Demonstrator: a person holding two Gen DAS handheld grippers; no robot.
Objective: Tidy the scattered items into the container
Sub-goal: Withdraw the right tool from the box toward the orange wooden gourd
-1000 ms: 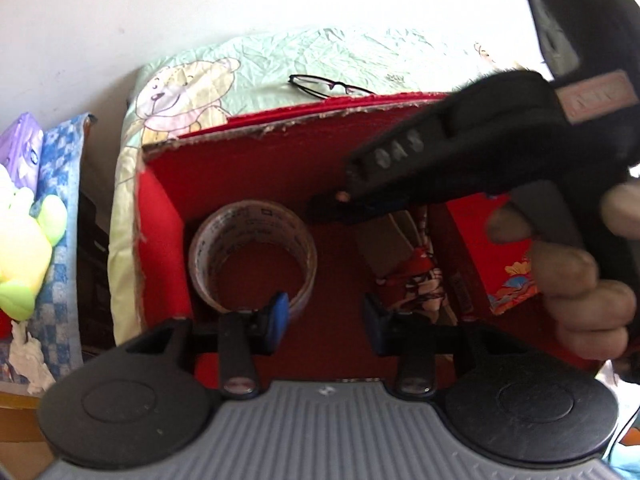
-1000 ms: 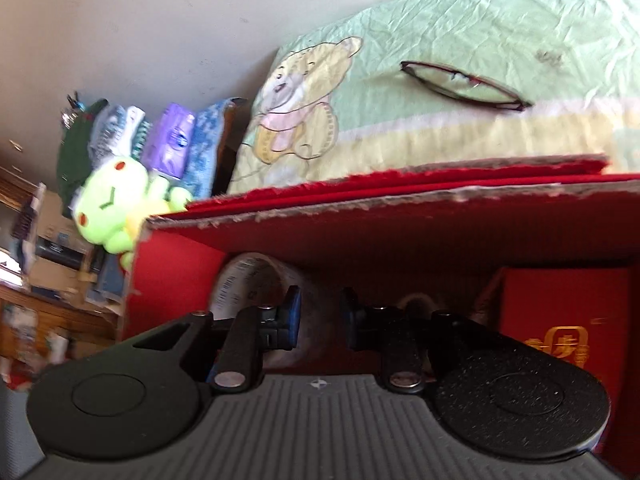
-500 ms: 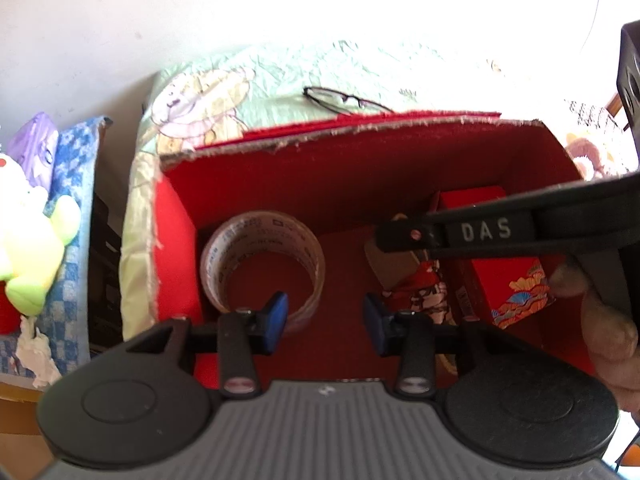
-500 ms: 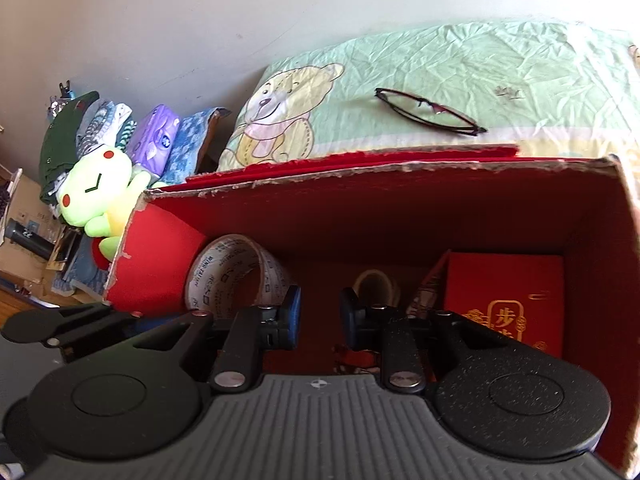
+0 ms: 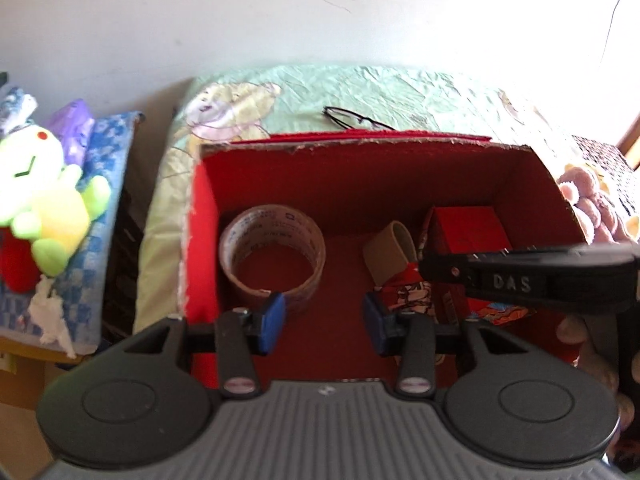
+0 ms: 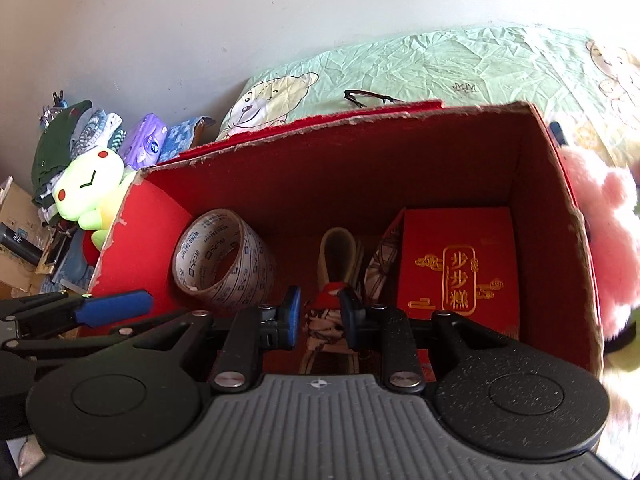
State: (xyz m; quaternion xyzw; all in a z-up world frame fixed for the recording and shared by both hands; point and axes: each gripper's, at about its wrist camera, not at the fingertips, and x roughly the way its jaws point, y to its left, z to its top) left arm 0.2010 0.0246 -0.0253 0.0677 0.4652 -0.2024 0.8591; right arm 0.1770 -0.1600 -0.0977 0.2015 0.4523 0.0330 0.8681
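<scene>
An open red cardboard box (image 5: 360,168) (image 6: 360,168) stands on a bed. Inside lie a roll of clear tape (image 5: 272,252) (image 6: 224,260), a beige band (image 5: 390,252) (image 6: 338,256), a printed packet (image 5: 412,290) (image 6: 326,320) and a red carton with gold characters (image 5: 468,232) (image 6: 460,268). My left gripper (image 5: 324,322) is open and empty above the box's near side. My right gripper (image 6: 320,316) is open and empty over the box middle, and its body shows in the left wrist view (image 5: 520,280). A pair of glasses (image 5: 352,118) (image 6: 370,98) lies on the bed behind the box.
The green bear-print bedsheet (image 5: 400,92) (image 6: 460,64) spreads behind the box. A pink plush (image 6: 612,240) (image 5: 588,208) sits at the box's right side. A green frog plush (image 5: 44,208) (image 6: 88,192) and bundled items lie left. A wall (image 5: 240,16) stands behind.
Both grippers have risen and pulled back from the box, so more of its inside shows. The right gripper has moved off to the right in the left wrist view.
</scene>
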